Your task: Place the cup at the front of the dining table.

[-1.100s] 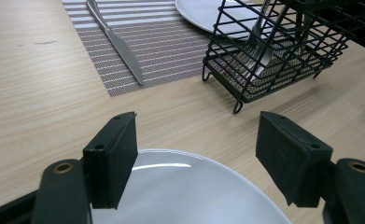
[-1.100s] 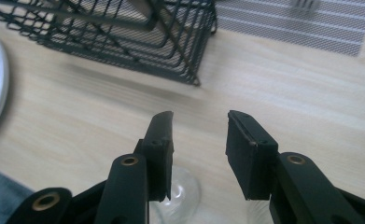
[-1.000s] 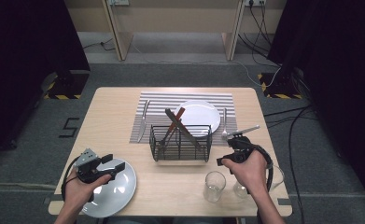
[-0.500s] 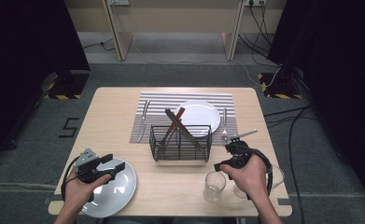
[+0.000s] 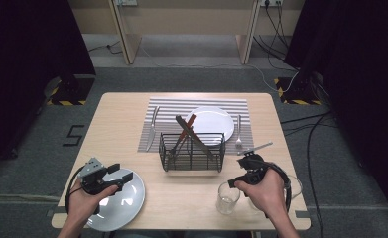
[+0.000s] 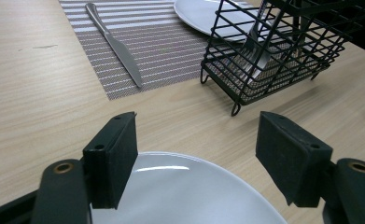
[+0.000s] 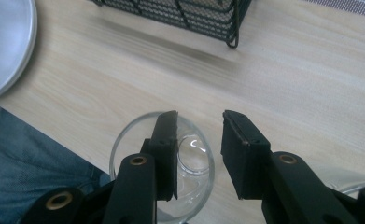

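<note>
High view: two hand-held grippers, left [image 5: 124, 177] wide open, right [image 5: 242, 174] part-open (straddling one glass [image 5: 227, 198] rim).

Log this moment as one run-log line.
left gripper: open, over white plate | right gripper: open, one jaw inside the glass, rim between jaws | wire basket: mid-table

A rack [image 5: 192, 151] sits mid-frame on the surface [image 5: 122, 129], at the near edge of a mat [image 5: 164, 106]. On the mat, a knife [image 5: 152, 127] lies left, a plate [image 5: 211, 121] centre, a fork [image 5: 238, 133] right. Lower left lies another plate [image 5: 127, 203]; lower right stands a glass [image 5: 227, 198].
</note>
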`<act>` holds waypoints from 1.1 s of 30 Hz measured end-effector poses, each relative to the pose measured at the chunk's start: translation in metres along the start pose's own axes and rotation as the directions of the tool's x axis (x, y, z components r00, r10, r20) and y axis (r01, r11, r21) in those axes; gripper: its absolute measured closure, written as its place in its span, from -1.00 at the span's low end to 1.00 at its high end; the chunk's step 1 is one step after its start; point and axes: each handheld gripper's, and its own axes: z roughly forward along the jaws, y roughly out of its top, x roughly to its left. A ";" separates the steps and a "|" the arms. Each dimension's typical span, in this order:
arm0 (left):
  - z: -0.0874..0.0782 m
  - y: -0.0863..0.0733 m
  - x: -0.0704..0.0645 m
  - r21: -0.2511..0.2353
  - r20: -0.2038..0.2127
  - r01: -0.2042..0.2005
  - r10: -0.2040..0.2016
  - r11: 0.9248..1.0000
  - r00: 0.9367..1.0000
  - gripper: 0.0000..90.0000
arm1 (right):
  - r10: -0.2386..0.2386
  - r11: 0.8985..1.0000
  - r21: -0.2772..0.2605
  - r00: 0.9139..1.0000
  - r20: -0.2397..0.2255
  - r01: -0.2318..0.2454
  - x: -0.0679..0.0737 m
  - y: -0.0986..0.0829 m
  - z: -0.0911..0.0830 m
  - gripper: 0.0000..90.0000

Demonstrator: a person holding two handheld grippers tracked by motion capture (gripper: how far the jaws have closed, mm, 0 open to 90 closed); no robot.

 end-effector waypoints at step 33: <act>-0.004 0.006 -0.007 -0.014 0.017 -0.032 0.032 0.999 0.999 -0.36 | -0.192 0.980 0.070 0.980 0.059 0.188 0.041 0.019 0.037 0.84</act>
